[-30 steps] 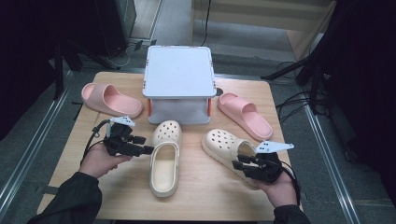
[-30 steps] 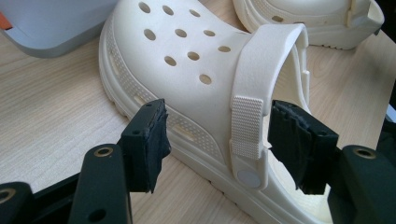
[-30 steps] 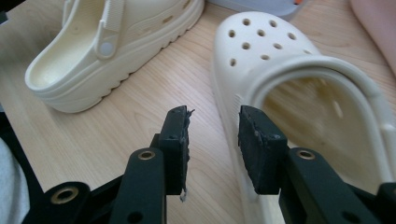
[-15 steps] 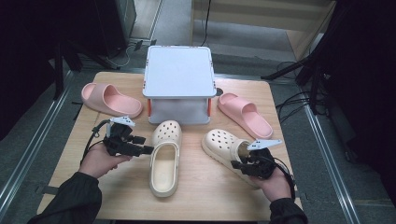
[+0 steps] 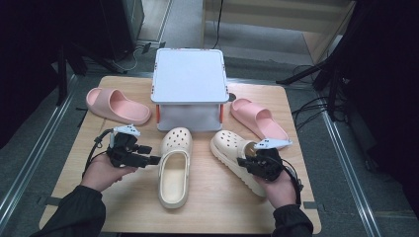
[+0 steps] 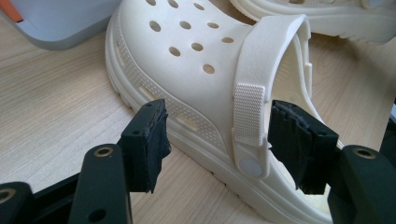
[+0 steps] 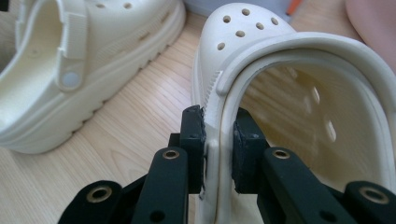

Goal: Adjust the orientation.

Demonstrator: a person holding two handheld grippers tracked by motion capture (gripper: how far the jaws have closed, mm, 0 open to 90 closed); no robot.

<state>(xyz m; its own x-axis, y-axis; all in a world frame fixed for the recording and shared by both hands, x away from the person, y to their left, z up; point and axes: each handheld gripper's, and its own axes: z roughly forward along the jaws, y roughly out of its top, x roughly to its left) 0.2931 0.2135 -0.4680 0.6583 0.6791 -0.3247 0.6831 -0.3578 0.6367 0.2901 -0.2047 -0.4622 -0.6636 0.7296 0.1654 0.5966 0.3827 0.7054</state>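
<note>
Cream clogs lie side by side on the wooden table (image 5: 89, 197), just in front of a grey lidded box (image 5: 188, 84); both are foam shoes with round holes over the toe, a ridged sole edge and a heel strap riveted at the side. The left clog (image 5: 174, 168) points its toe at the box, its strap swung forward over the opening; the right clog (image 5: 237, 158) lies angled, toe towards the box, heel towards the person. The right gripper (image 7: 218, 140) has just been closing its jaws, and they now pinch the rim and strap of the right clog at its side wall, one pad outside and one inside. The left gripper (image 6: 217, 140) stands wide apart beside the left clog, its pads flanking the strap's textured end near the rivet without pressing it. Two pink slides (image 5: 117, 105) (image 5: 258, 118) rest either side of the box.
</note>
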